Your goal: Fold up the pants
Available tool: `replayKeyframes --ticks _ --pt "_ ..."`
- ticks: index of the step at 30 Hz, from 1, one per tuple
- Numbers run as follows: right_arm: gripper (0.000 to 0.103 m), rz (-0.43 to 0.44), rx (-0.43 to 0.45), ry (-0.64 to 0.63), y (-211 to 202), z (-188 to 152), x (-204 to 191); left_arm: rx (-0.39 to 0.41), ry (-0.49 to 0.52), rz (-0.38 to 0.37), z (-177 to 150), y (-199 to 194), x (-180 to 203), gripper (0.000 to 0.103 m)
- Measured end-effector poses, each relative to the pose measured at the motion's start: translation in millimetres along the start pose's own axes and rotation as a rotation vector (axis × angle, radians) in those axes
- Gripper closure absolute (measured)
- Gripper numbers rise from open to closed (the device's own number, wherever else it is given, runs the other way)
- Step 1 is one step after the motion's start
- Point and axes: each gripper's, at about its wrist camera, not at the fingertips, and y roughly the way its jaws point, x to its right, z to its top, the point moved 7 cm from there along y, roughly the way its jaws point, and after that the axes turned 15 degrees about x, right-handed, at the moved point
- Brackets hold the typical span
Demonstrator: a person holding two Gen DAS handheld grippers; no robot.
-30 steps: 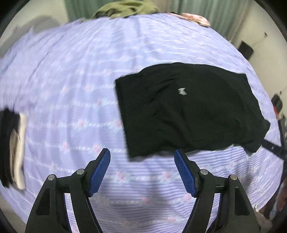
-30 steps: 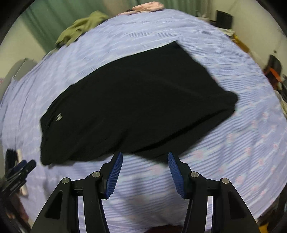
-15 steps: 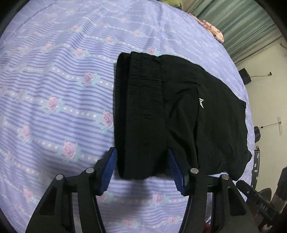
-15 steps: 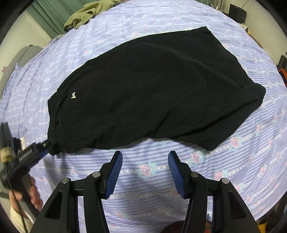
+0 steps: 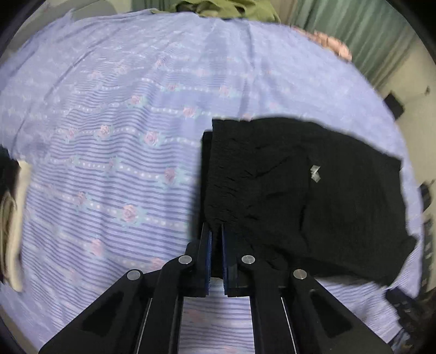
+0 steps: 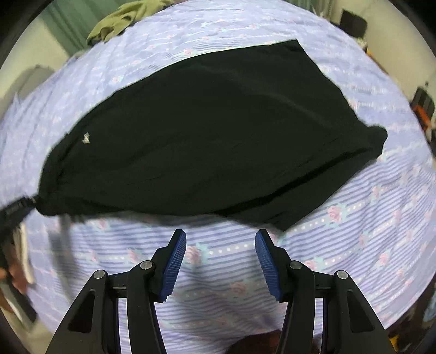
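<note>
Black pants (image 5: pixel 313 196) with a small white logo lie folded lengthwise on a lilac striped bedsheet (image 5: pixel 109 136). My left gripper (image 5: pixel 215 231) is shut on the near corner of the pants' elastic waistband, which rises a little off the sheet. In the right wrist view the pants (image 6: pixel 212 136) stretch across the bed, with the left gripper (image 6: pixel 16 212) at their left end. My right gripper (image 6: pixel 220 245) is open and empty, just short of the pants' near edge, over bare sheet (image 6: pixel 218 286).
An olive garment (image 5: pixel 226 8) and a pink cloth (image 5: pixel 329 46) lie at the bed's far edge by green curtains. A black and cream pile (image 5: pixel 11 217) sits at the bed's left edge. Dark objects (image 6: pixel 422 106) stand on the floor at the right.
My left gripper closed on the waistband corner and lifted it slightly. My right gripper stayed open and moved a little nearer the pants' near edge.
</note>
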Motion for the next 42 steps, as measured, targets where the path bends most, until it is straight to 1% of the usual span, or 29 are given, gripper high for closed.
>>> replayKeyframes --ticks 1,3,4,5,6,8,10,11,13,15,18,20,21,23,26,27,30,31,32,33,34,35,36,37,39,41,42 --pt "0.049 0.008 0.0 -0.009 0 -2 -3 -0.01 0.027 0.012 -2 5 0 0.094" --pt "0.049 0.005 -0.005 -0.016 0 -6 -6 -0.027 0.06 0.01 -6 10 0 0.093" --pt "0.049 0.005 -0.007 -0.02 0 -8 -6 -0.019 0.064 0.013 -6 10 0 0.09" --pt "0.049 0.005 -0.006 -0.025 0 -10 -5 -0.016 0.077 0.018 -6 9 1 0.082" --pt "0.049 0.002 -0.008 -0.027 -1 -11 -4 -0.017 0.105 0.032 -7 9 1 0.077" --pt "0.049 -0.011 -0.016 -0.018 1 -12 0 -0.011 0.181 0.074 -6 6 0 0.056" --pt "0.049 -0.021 -0.013 -0.016 0 -10 2 0.01 0.212 0.073 -1 -2 0 0.047" --pt "0.049 -0.021 -0.009 -0.016 -1 -6 3 0.038 0.218 0.064 3 -10 -1 0.042" --pt "0.049 -0.01 0.019 -0.016 -8 3 3 0.092 0.211 0.034 16 -22 -3 0.036" --pt "0.049 -0.003 0.056 -0.024 -14 11 1 0.134 0.206 -0.011 33 -25 2 0.036" --pt "0.049 0.003 0.118 -0.048 -17 33 -8 0.137 0.187 -0.062 54 -6 8 0.036" --pt "0.049 0.005 0.144 -0.053 -12 48 -15 0.12 0.173 -0.076 64 12 10 0.037" --pt "0.049 0.008 0.15 -0.05 -8 55 -18 0.092 0.16 -0.083 67 26 11 0.038" --pt "0.049 0.017 0.156 -0.041 1 68 -24 0.048 0.13 -0.074 71 47 11 0.05" --pt "0.049 0.025 0.164 -0.051 12 82 -37 -0.006 0.107 -0.05 68 71 9 0.051" --pt "0.049 0.031 0.161 -0.054 16 83 -42 -0.028 0.088 -0.05 66 79 8 0.051" --pt "0.049 0.063 0.148 -0.063 23 85 -53 -0.059 0.018 -0.071 60 90 4 0.05" --pt "0.049 0.066 0.147 -0.071 24 85 -56 -0.067 -0.012 -0.085 59 92 2 0.055" --pt "0.049 0.067 0.147 -0.079 25 85 -59 -0.082 -0.062 -0.12 57 95 2 0.066" --pt "0.049 0.068 0.144 -0.086 27 84 -63 -0.089 -0.086 -0.126 55 97 2 0.066" --pt "0.049 0.077 0.14 -0.091 28 83 -66 -0.079 -0.09 -0.114 55 96 3 0.069" --pt "0.049 0.087 0.139 -0.09 28 82 -68 -0.07 -0.078 -0.102 56 94 4 0.078" --pt "0.049 0.102 0.139 -0.086 28 82 -69 -0.052 -0.059 -0.074 57 92 3 0.085" --pt "0.049 0.117 0.138 -0.08 27 81 -71 -0.042 -0.067 -0.076 58 88 3 0.095" --pt "0.049 0.115 0.147 -0.079 27 82 -70 -0.006 -0.08 -0.074 62 79 0 0.097" --pt "0.049 0.105 0.161 -0.083 24 84 -68 0.037 -0.08 -0.055 66 71 -7 0.098" --pt "0.049 0.097 0.165 -0.086 23 85 -68 0.04 -0.074 -0.049 66 72 -9 0.098"
